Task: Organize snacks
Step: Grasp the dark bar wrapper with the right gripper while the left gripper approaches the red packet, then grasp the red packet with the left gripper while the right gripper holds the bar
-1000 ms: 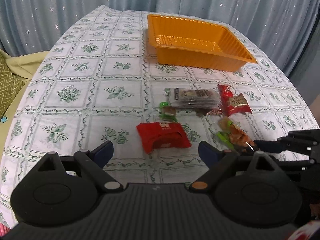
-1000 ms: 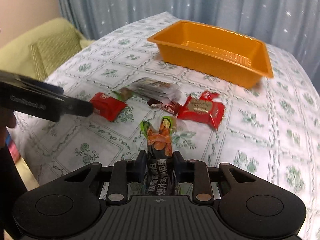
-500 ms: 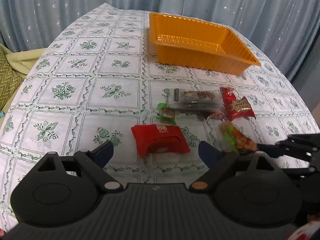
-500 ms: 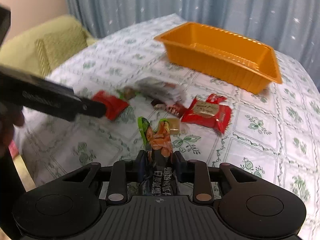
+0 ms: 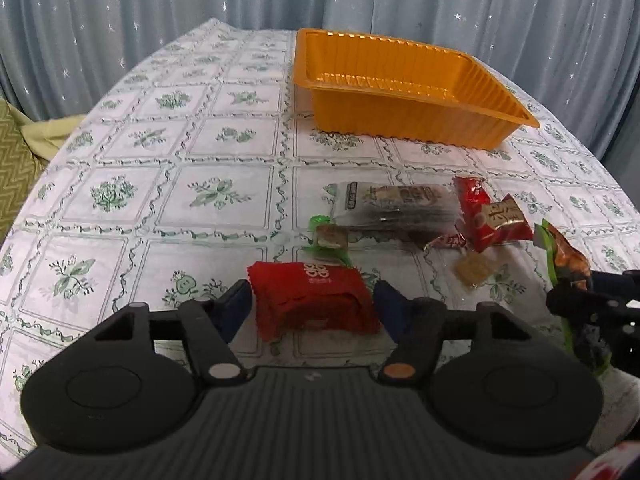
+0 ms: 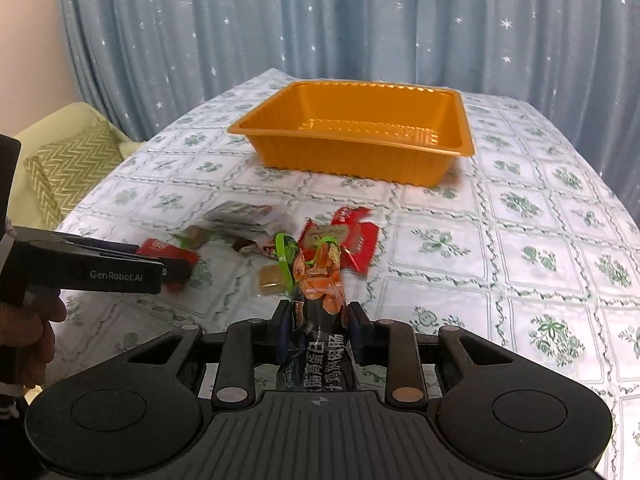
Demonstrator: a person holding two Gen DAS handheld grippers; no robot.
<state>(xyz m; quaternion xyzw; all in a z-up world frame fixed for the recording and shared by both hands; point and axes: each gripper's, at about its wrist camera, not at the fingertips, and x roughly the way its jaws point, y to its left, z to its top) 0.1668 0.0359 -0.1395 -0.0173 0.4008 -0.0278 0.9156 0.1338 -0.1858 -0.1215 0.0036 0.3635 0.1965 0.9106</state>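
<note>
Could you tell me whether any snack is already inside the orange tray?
No, the orange tray shows only its bare ribbed floor.

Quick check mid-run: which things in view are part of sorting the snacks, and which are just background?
Job:
orange tray
sausage packet in right gripper
red packet between left gripper fingers
loose snacks on tablecloth

Background:
curtain
cushion

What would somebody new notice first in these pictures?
Probably the big orange tray sitting empty at the far side of the flowered tablecloth. Next, the right gripper, shut on a green and orange sausage packet lifted above the loose snacks. Then the left gripper, its fingers open either side of a flat red packet near the table's front edge.
</note>
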